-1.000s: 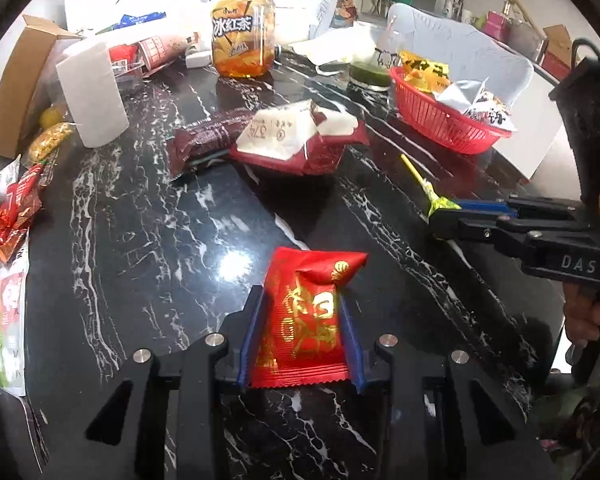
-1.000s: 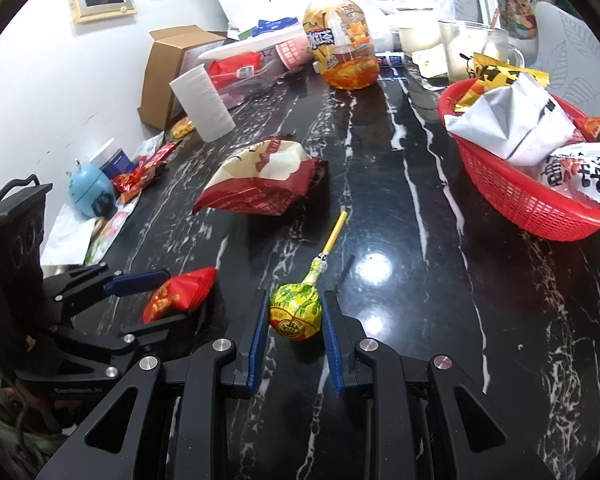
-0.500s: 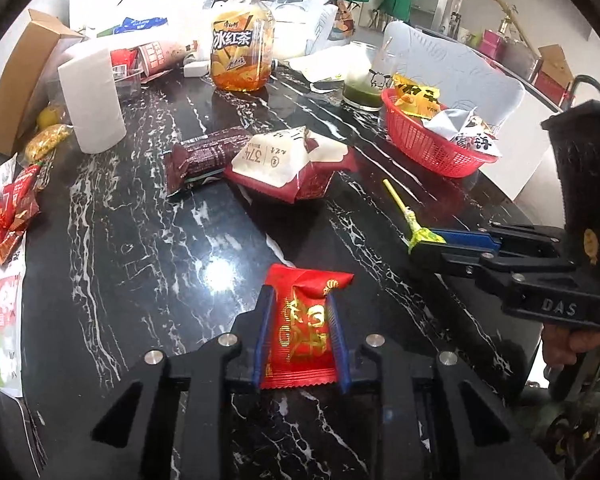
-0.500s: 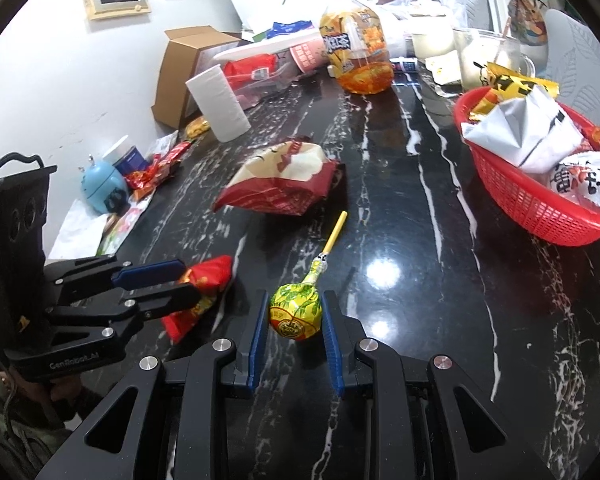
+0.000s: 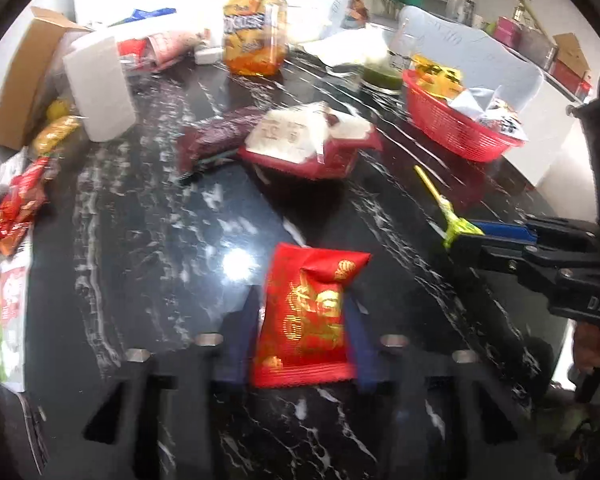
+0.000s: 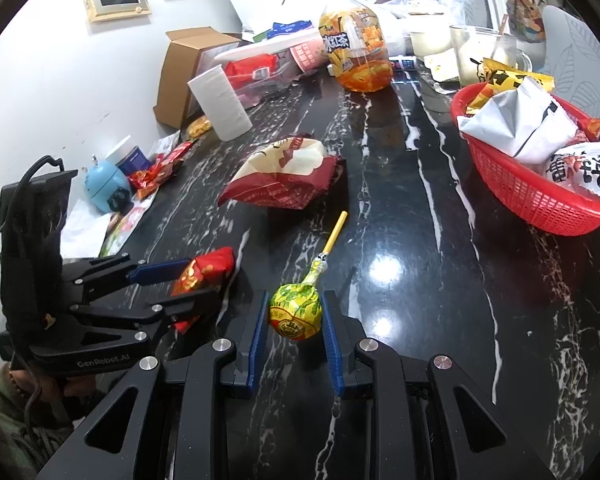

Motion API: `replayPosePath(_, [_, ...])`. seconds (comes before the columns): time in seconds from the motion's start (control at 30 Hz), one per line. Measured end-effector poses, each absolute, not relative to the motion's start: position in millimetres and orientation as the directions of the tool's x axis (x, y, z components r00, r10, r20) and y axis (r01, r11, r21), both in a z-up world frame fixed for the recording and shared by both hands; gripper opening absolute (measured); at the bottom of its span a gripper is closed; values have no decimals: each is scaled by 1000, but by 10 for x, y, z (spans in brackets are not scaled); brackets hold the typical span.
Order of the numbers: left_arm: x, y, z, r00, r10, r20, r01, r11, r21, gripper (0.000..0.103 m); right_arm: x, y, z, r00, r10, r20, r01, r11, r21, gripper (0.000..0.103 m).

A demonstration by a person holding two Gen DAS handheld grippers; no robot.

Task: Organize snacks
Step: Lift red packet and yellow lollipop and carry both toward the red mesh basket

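Black white-veined marble tabletop [image 6: 420, 184]; red gold-printed foil snack packet [image 5: 306, 316]; yellow-green wrapped lollipop [image 6: 296, 312] with a yellow stick; red plastic mesh basket [image 6: 516, 192].

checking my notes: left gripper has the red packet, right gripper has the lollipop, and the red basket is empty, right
Not quite: the red basket is not empty. The right wrist view shows several snack bags in it. The rest holds: the left gripper has the red packet, and the right gripper has the lollipop.

The left tool [image 5: 302, 330] has lifted the red packet [image 5: 305, 316] off the table [image 5: 148, 240].
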State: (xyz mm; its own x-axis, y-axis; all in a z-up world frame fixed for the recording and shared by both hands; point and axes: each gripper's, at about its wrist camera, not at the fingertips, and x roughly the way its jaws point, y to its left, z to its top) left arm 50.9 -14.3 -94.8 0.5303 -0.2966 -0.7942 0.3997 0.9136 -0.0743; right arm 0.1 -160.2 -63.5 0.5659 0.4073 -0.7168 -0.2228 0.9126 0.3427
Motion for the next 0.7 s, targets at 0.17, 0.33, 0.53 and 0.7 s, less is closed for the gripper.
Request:
replayPosePath(0.17, [547, -77, -894, 519, -334, -786, 397, 909, -125, 30, 19, -1591, -633, 563, 411, -717, -229, 911, 342, 26])
replayPosePath(0.33, [566, -45, -822, 503, -362, -784, 381, 908, -175, 30, 23, -1531, -579, 567, 412, -713, -250, 911, 328, 26])
replayPosePath(0.53, [506, -13, -710, 501, -417, -759, 383, 893, -238, 29, 2, -1491, -459, 572, 435, -695, -283, 900, 331, 26])
replayPosePath(0.7, [442, 17, -545, 513, -458, -726, 390, 878, -279, 29, -13, -1445, -348, 570, 473, -672, -315, 881, 353, 26])
